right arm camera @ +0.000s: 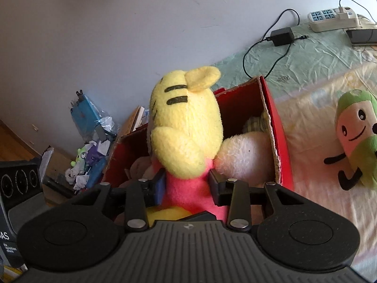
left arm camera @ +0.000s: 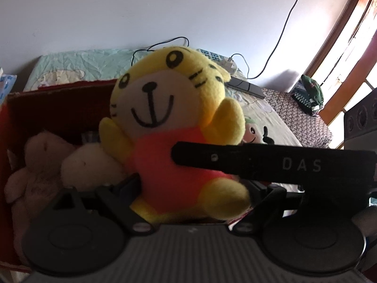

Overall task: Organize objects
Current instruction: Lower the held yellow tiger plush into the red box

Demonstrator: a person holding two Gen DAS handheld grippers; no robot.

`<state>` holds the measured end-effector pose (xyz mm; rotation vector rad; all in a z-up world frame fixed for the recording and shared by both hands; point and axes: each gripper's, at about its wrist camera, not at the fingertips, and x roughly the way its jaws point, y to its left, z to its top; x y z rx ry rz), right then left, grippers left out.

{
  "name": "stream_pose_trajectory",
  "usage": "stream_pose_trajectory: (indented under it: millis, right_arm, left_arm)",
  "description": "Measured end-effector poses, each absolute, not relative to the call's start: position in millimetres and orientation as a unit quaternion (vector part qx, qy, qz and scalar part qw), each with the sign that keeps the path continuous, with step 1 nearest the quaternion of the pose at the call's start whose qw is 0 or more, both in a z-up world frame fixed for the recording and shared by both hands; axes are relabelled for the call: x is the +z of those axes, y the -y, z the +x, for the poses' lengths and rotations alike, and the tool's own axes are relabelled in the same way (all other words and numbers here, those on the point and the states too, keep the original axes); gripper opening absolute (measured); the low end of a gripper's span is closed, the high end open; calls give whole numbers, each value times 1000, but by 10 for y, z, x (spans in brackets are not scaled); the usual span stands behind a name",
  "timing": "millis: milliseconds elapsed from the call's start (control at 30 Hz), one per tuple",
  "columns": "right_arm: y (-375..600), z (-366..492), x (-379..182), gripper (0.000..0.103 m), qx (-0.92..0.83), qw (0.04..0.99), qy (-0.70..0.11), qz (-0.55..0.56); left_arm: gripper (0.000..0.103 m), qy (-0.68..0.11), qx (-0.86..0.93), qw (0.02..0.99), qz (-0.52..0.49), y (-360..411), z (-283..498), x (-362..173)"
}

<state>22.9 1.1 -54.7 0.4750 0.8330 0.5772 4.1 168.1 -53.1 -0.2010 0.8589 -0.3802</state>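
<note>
The right hand-held gripper (right arm camera: 186, 186) is clamped on the yellow tiger plush (right arm camera: 186, 129) at its pink belly, upright, directly above the red cardboard box (right arm camera: 273, 118); the left hand-held gripper's (left arm camera: 188, 188) state I cannot tell

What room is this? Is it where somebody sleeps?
Probably a bedroom. There's a bed with a crumpled sheet against the wall, soft toys in a red box, and a power strip lying on the bed.
</note>
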Motion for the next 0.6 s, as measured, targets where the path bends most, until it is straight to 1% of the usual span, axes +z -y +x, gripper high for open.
stream_pose_trajectory:
  millis: [67,100,167,233,300,467,600]
  right_arm:
    - [-40,240,-539,40,272,848,-397,221]
    - [-39,243,-535,41,271,848,-398,222]
    - [-11,242,-516,43,271,847,-398,226]
    - [5,226,-490,44,269,849,-397,223]
    - [6,201,-467,50,264,853,-395,217]
    - [42,144,-441,50,260,857,-390,213]
    - [125,105,-439,56,247,862,-383,223]
  left_arm:
    - [88,-417,-173,888,-90,-1683,41,-524]
    - [92,-419,-167,888,-87,-1677,43,-518]
    - [93,-423,-158,888,-83,-1687,49,-508]
    - [93,-427,-157,886,-85,-1689,55,-499]
    - [94,-430,-153,886,-81,-1669,55,-490]
    - [95,-438,-144,885,-72,-1600,44,-501]
    - [97,-445,-134,883,-67,-1592,36,-487]
